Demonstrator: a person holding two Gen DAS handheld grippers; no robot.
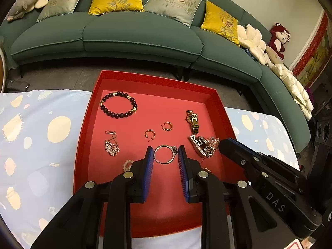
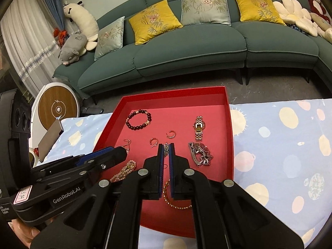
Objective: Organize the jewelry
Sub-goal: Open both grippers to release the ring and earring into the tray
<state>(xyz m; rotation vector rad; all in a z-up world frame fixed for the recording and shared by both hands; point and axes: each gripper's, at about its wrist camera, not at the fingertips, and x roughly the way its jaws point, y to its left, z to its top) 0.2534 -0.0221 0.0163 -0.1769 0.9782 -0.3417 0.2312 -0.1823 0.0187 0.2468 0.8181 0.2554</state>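
One silver ring [image 1: 165, 154] lies flat on the red tray [image 1: 99, 87] floor, lower centre of left wrist view, between the left gripper [image 1: 165, 152] fingertips; jaws wide, pads just beside the band either side, contact can't be told. Right gripper [image 2: 165, 148] sits centre of right wrist view, jaws narrow, pinching a dangly earring [image 2: 166, 149]; mostly hidden between the blue pads, only a glittery bit shows at the tips.

Count in tray: 2 gold hoop earrings [image 1: 149, 134] mid-tray, apart from each other; 1 dark bead bracelet [image 1: 118, 104] upper left; 1 gold watch [image 1: 193, 121] right; 1 silver watch [image 2: 200, 153] below it, partly covered by right gripper in left view. 1 floral drop earring [image 1: 111, 144] left side. 1 pale bead bracelet [image 2: 124, 169], half behind left gripper body. 1 gold bangle [image 2: 175, 197] bottom centre of right view, cut by the finger.

Both grippers come in from the bottom edge, angled down, left one lower left in right view w/ a thumb visible at frame corner. Tray rests on a spotted blue cloth [image 2: 280, 137]; green sofa [image 2: 186, 47] w/ cushions behind.
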